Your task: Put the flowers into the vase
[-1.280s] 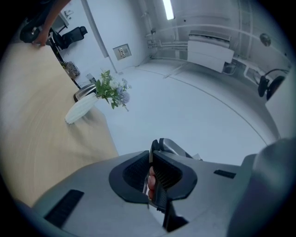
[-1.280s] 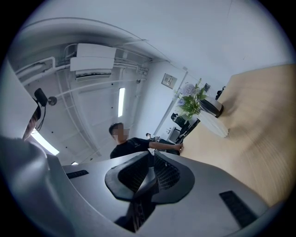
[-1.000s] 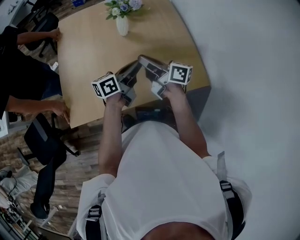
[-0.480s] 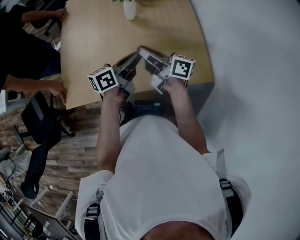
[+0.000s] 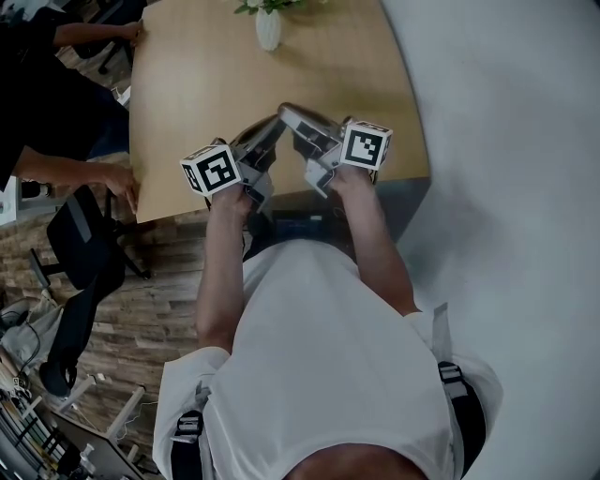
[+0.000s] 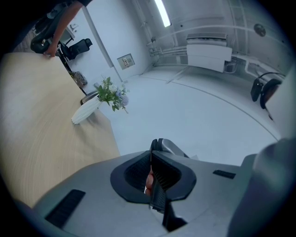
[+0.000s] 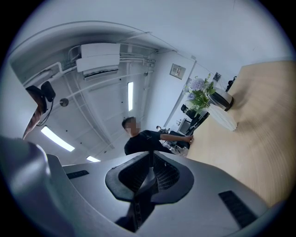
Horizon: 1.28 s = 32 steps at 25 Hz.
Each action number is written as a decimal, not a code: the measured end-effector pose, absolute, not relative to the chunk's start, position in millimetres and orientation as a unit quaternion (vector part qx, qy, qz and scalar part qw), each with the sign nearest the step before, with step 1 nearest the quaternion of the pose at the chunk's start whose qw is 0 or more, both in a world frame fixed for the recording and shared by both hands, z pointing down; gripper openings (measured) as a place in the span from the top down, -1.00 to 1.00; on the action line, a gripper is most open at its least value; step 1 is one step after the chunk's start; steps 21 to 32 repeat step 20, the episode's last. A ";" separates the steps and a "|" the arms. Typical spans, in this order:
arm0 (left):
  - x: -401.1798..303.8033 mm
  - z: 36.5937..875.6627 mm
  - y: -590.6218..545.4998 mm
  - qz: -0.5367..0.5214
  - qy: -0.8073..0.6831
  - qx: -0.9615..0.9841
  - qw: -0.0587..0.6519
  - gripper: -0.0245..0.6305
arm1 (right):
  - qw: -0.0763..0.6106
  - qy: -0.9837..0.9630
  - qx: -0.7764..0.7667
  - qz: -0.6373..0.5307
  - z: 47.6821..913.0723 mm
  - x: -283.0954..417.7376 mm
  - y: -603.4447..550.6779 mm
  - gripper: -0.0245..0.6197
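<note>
A white vase [image 5: 268,29] with green and pale flowers [image 5: 266,5] in it stands at the far end of the wooden table [image 5: 187,84]. Both grippers hover over the table's near edge, far short of the vase, tips almost meeting. My left gripper [image 5: 270,127] is shut with nothing in it, and my right gripper [image 5: 289,112] is shut and empty too. In the left gripper view the vase [image 6: 85,111] and flowers [image 6: 111,94] lie well beyond the closed left gripper [image 6: 155,156]. The right gripper view shows the vase [image 7: 225,118] and flowers [image 7: 200,95] past the closed right gripper [image 7: 151,172].
A person in dark clothes stands at the table's left side, one hand [image 5: 125,183] on the near corner and another hand [image 5: 137,32] on the far edge. A black office chair [image 5: 80,255] is on the wood floor below. White floor [image 5: 506,141] lies right of the table.
The head view has shifted, so the vase sits nearer the frame's top with its flowers cut off. Both grippers have stayed over the table's near edge, shut.
</note>
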<state>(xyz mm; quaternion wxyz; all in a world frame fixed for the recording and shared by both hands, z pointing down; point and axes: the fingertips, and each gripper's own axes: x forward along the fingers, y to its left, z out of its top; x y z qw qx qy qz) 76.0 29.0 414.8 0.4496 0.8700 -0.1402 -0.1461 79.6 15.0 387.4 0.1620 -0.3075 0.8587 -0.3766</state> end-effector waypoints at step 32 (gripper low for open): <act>77.5 414.7 30.0 -0.143 -0.135 0.870 0.453 0.90 | 0.156 0.861 -0.314 -0.370 383.7 78.8 15.1 0.81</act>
